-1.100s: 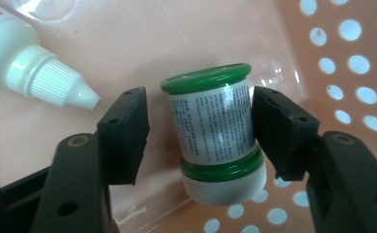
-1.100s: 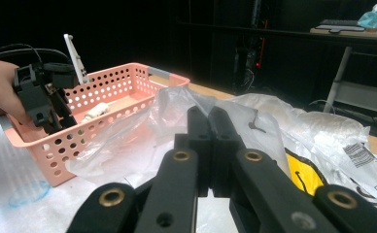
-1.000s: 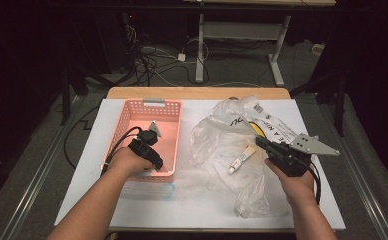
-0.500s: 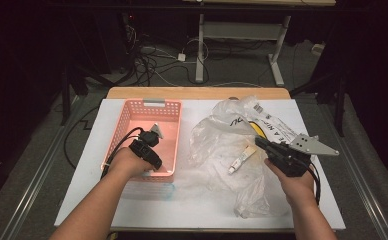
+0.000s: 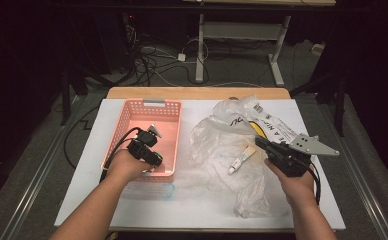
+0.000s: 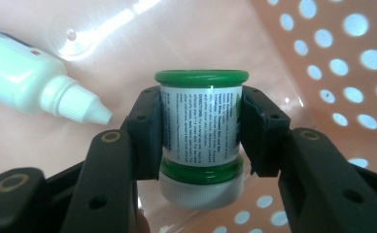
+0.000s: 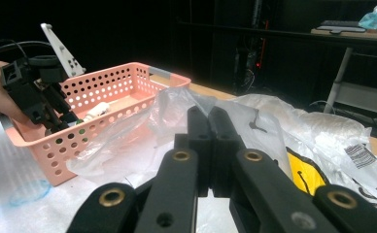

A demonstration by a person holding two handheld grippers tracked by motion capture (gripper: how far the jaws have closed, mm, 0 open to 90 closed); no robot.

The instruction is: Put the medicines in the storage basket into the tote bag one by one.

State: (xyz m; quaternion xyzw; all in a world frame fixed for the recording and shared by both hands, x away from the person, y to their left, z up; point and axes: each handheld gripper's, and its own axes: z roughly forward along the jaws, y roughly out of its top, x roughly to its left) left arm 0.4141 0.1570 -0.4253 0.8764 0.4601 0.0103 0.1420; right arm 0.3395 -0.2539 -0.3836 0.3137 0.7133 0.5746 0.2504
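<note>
**Gripping a green-capped jar inside the pink basket**

Gripping the small jar (image 6: 199,136) by its sides, the left gripper (image 6: 199,131) has its two black pads pressed against the white printed label, having just closed in on it. The jar is a short cylinder with a green rim at the far end, a green band at the near end and a pale grey-white cap below that band; fine dark print covers the label, too small to read. It sits low inside the pink basket (image 6: 332,53), over the smooth floor and near a perforated wall. Just beside it to the left lies a white tube (image 6: 36,82) with a ribbed, pointed nozzle aimed toward the jar, not touching it.

In the high view the left gripper (image 5: 149,145) reaches down into the basket (image 5: 132,112), which stands on the white table (image 5: 82,200). To its right a crumpled clear plastic bag (image 5: 217,145) spreads across the table, with a small tube (image 5: 241,160) lying on it. The right gripper (image 5: 263,144) rests over the bag's right side, its jaws clenched together on nothing.
</note>
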